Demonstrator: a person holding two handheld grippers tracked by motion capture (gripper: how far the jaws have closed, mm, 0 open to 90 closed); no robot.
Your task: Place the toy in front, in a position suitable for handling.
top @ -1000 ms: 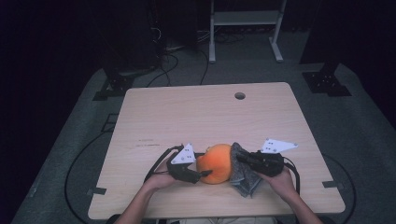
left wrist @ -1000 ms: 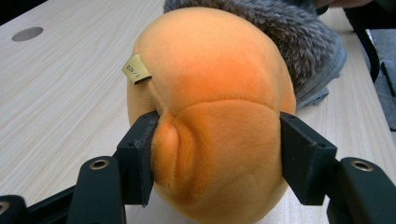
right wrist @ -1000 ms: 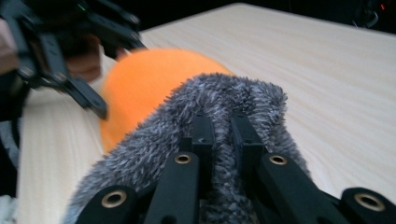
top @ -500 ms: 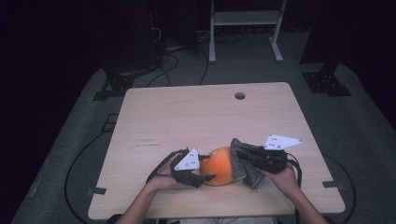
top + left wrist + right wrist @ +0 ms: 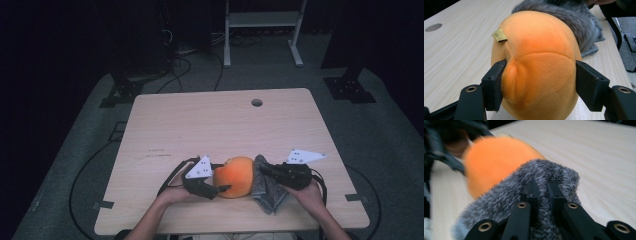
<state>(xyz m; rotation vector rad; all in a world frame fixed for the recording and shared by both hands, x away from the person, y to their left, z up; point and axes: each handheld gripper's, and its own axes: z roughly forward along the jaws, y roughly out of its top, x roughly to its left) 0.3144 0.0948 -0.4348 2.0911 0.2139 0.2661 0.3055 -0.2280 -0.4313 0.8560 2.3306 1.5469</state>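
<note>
Since the earlier frame, left gripper [image 5: 537, 85] jaws have just been opening — they now flank the round orange plush ball [image 5: 234, 176], the left pad still denting the plush, the right pad just at its side. Ball rests on the pale wooden table [image 5: 210, 125] near the front edge, between both grippers. Right gripper [image 5: 541, 192] — jaws pinched together on a fold of the grey fuzzy cloth [image 5: 506, 197], which lies against the ball's right side.

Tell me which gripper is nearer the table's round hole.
Right. The right gripper, pinching the grey cloth, sits almost straight below the hole; the left gripper, at the orange plush, is farther off.
</note>
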